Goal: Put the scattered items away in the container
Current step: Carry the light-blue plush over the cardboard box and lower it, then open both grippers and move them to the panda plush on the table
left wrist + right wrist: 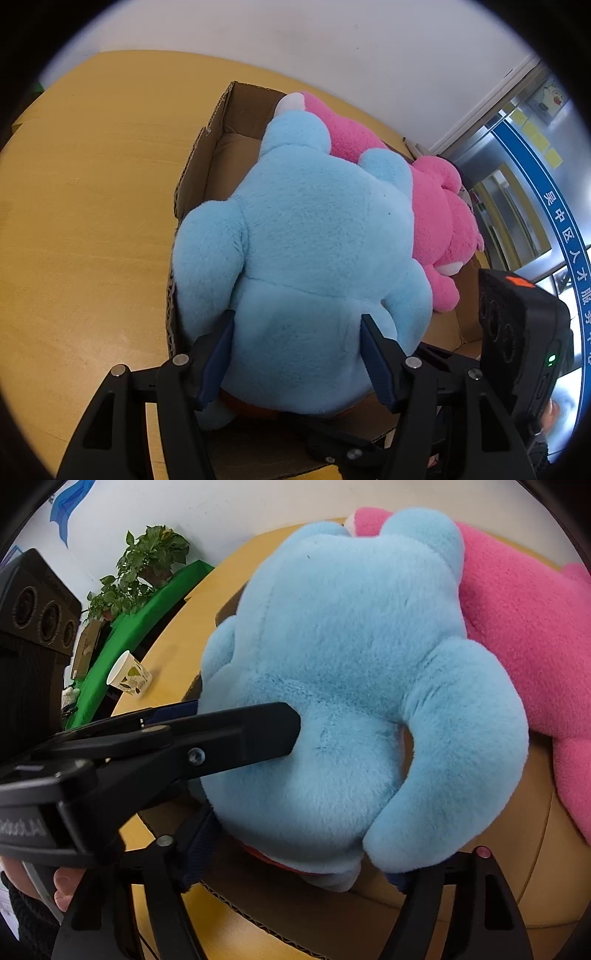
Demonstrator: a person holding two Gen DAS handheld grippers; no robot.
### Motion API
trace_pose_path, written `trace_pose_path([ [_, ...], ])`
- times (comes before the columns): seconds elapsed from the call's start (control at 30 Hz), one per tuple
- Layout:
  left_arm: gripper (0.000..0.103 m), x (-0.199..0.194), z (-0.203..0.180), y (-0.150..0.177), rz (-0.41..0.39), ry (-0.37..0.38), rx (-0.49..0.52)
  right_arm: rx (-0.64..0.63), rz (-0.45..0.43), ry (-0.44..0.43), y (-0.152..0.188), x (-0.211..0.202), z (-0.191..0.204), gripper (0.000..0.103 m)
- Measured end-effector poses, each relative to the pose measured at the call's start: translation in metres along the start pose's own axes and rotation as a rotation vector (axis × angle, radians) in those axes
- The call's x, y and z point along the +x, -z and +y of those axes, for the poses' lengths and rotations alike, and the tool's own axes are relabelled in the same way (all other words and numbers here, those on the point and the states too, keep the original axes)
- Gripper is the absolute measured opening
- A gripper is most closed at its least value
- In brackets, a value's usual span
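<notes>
In the corrugated cardboard box, both grippers' fingers flank the fluffy blue plush, grip uncertain.

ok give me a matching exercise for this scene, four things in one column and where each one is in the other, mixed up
Things:
1. blue plush toy
2. pink plush toy
3. paper cup
4. potted plant

Places:
A. upright on the bare wooden table, clear of the box
B. off the table, behind the green board
C. between the left gripper fingers, over the cardboard box
D. lying in the box against the blue toy's far side

Pairs: 1-C, 2-D, 3-A, 4-B
</notes>
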State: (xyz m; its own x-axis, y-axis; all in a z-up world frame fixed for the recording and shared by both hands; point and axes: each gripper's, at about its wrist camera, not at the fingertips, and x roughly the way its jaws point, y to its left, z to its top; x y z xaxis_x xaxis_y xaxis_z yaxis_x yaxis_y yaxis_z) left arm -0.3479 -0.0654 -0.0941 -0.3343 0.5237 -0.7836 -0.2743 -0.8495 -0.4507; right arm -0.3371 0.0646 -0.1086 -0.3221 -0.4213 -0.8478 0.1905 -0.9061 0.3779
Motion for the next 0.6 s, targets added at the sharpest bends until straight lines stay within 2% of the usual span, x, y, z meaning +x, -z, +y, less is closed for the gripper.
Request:
trace_pose_path([
  [0.07, 0.072, -0.004, -0.001, 0.003, -0.016, -0.010, -0.009, 0.007, 0.010, 0.000, 0.003, 0.001, -0.001, 0.090],
  [0.17, 0.073, -0.016, -0.002, 0.008, -0.054, -0.017, -0.035, 0.005, -0.016, 0.026, 0.006, -0.006, 0.002, 0.090],
  [0.3, 0.071, -0.049, -0.009, 0.017, -0.136, -0.092, -0.030, 0.013, -0.068, 0.073, 0.012, -0.028, 0.007, 0.093],
  [0.47, 0.071, -0.099, -0.049, 0.040, -0.245, -0.224, 0.092, -0.017, -0.148, 0.120, 0.032, -0.065, 0.020, 0.094],
  [0.53, 0.072, -0.120, -0.073, 0.056, -0.312, -0.305, 0.148, -0.021, -0.213, 0.131, 0.043, -0.089, 0.027, 0.095],
  [0.6, 0.077, -0.144, -0.099, 0.078, -0.396, -0.349, 0.208, -0.043, -0.279, 0.148, 0.058, -0.118, 0.036, 0.100],
])
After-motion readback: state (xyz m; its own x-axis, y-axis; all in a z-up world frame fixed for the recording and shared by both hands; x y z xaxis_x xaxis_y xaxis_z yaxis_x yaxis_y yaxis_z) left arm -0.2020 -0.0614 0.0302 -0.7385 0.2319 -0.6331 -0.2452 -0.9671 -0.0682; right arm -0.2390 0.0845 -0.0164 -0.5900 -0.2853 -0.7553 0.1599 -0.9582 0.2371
